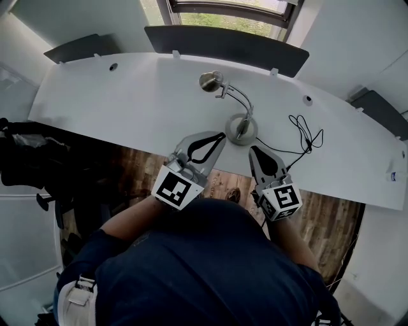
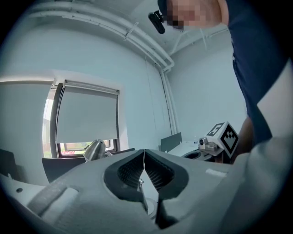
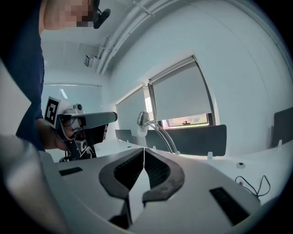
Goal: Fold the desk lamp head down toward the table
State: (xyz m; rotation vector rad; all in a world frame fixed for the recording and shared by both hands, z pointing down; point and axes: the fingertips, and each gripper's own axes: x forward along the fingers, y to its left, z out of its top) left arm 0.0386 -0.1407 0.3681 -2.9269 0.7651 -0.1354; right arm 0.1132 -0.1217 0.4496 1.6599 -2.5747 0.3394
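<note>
Left hand-held gripper (image 1: pixel 221 136) and right hand-held gripper (image 1: pixel 254 150) both with jaws together, empty, over near table (image 1: pixel 115 102) edge, just beside desk lamp (image 1: pixel 243 126) base; lamp head (image 1: pixel 208 81) up on curved arm, black cable (image 1: pixel 305 135) right of base.

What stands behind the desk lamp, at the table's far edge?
A dark divider panel stands behind the desk lamp, with a window beyond it. The panel hides whatever is below the window.

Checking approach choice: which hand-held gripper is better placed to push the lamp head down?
Probably left: the left hand-held gripper, shut, sits nearer the lamp head; the right hand-held gripper is closer to the base.
</note>
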